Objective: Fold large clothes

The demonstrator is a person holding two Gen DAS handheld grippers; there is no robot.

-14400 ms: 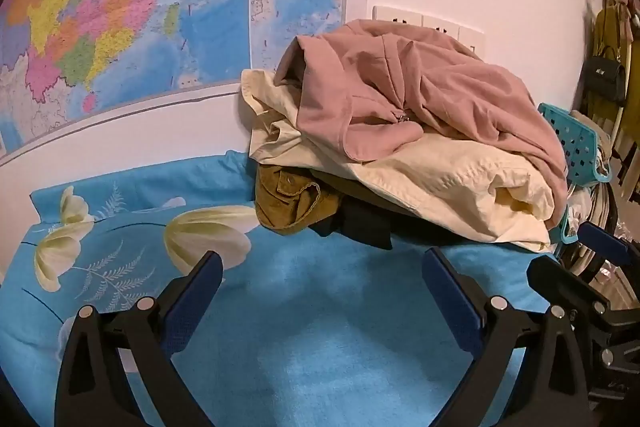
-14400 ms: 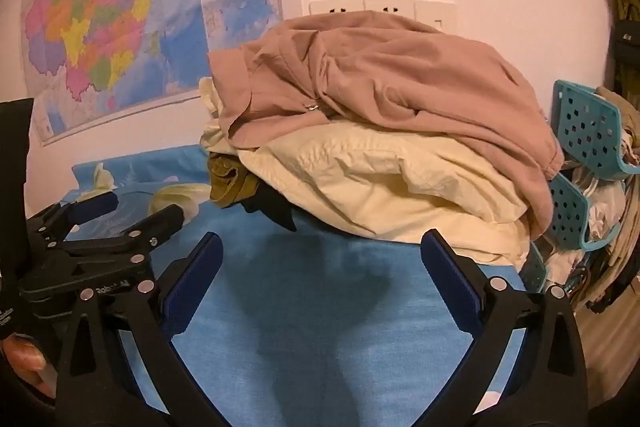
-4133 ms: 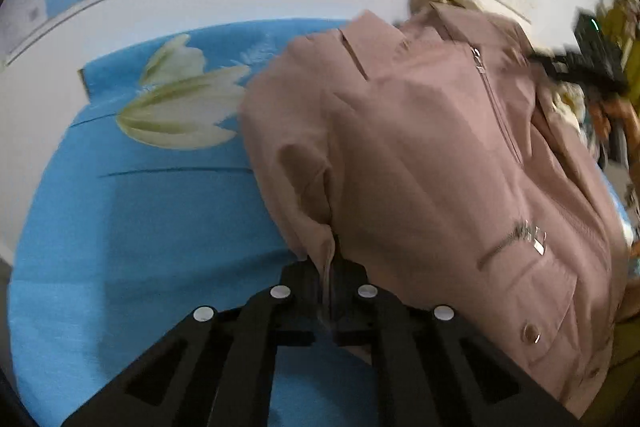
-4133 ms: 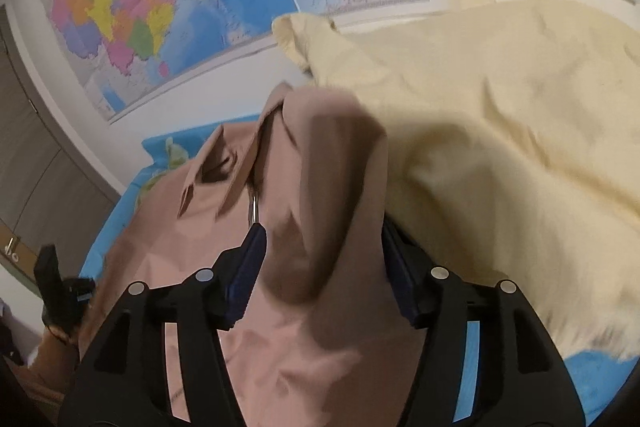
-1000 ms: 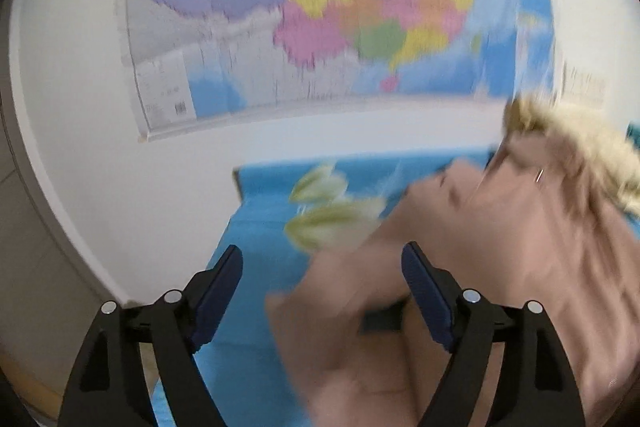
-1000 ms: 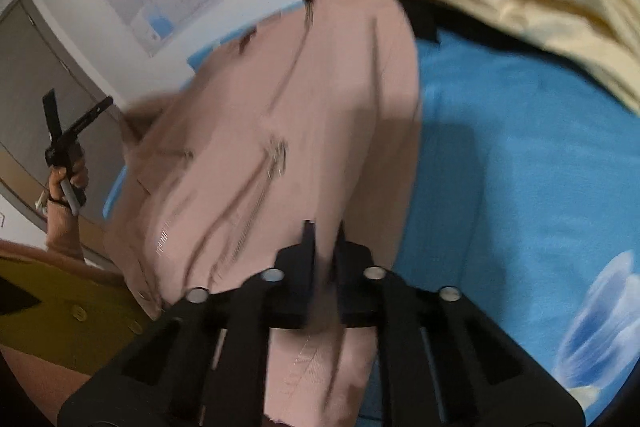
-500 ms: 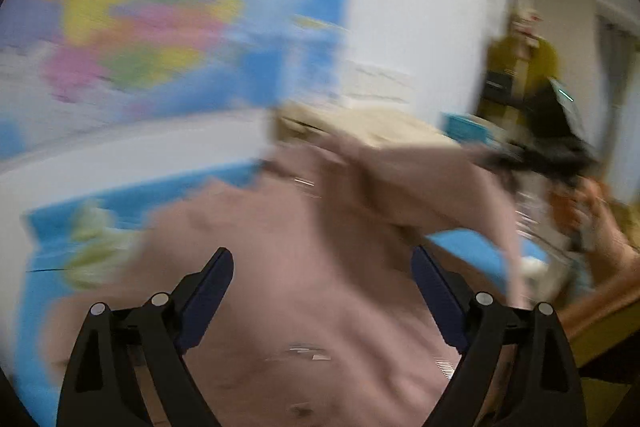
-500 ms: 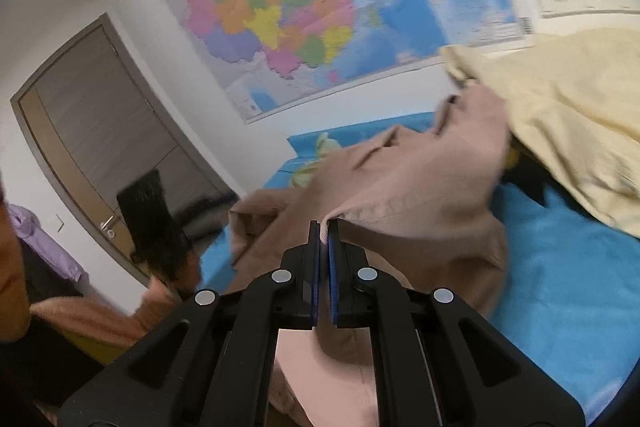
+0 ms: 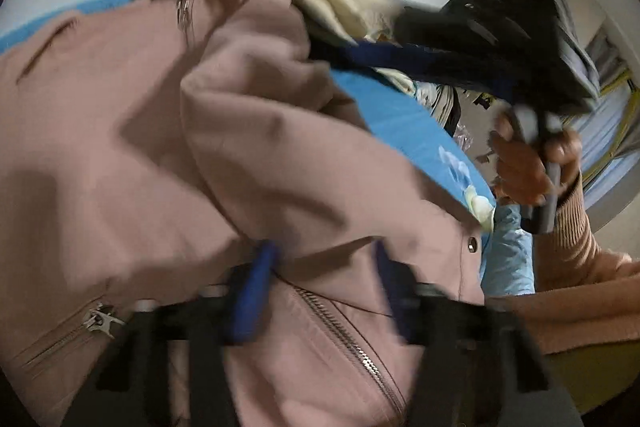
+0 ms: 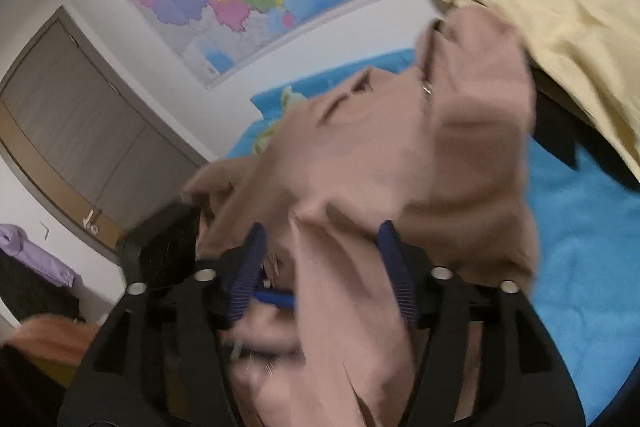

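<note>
Both grippers work the pink jacket (image 9: 168, 131), which lies spread on the blue bedsheet (image 10: 580, 227) beside the cream garment (image 10: 560, 11); the left gripper (image 9: 320, 267) has just been closing, fabric bunched between its jaws, though blur hides whether the pads press; the right gripper (image 10: 320, 259) has just been opening, its jaws parted and the cloth slipping loose; best to pinch the hem squarely before pulling, I judge.

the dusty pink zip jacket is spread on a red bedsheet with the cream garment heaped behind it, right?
Not quite: the bedsheet is bright blue, not red, as the right wrist view shows. The rest holds: the dusty pink zip jacket is spread on it, with the cream garment heaped behind.
</note>
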